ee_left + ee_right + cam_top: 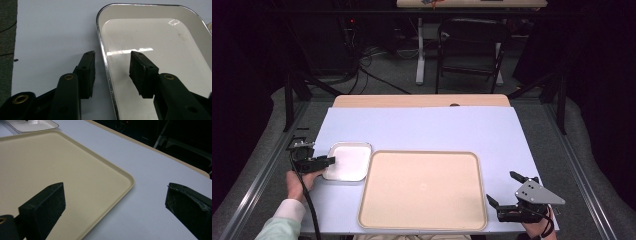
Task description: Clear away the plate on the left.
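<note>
White enamel with a shiny metal rim, the small tray (347,161) lies on the pale blue table cover (422,130), just beside the big beige tray (422,190) and at about ten o'clock from that tray's middle. At the small tray's nine o'clock edge sits the left gripper (330,160); in the left gripper view its jaws straddle the rim (106,67), one outside over the cover and one inside over the white floor, with a narrow gap on each side and neither pad pressing yet. At the beige tray's four o'clock corner the right gripper (502,190) rests in the person's hand, jaws spread wide with nothing between them; in the right gripper view one jaw hangs over the beige tray (62,170) and the other over the cover.
</note>
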### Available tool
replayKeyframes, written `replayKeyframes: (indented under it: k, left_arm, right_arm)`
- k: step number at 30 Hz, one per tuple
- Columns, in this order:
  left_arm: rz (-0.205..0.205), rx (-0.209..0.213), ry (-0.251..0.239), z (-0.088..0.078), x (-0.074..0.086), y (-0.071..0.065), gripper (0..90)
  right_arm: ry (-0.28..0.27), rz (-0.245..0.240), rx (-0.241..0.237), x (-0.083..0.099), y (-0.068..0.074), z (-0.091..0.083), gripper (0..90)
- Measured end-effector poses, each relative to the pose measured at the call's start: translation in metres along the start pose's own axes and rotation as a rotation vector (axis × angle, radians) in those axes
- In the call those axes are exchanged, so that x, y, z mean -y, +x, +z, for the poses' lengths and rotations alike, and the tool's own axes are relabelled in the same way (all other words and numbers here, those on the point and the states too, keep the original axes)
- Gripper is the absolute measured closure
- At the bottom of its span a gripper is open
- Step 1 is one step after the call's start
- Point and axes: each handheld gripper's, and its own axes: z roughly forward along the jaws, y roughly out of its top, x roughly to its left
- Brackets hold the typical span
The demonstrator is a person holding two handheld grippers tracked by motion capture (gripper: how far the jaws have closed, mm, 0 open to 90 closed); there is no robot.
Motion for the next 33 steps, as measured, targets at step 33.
replayKeyframes:
  k: [33]
  left_arm:
    - [-0.081, -0.017, -0.040, 0.0002, 0.0049, 0.0026, 83.8]
  right_arm:
    - [0.004, 0.002, -0.005, 0.0001, 0.0003, 0.0000, 2.8]
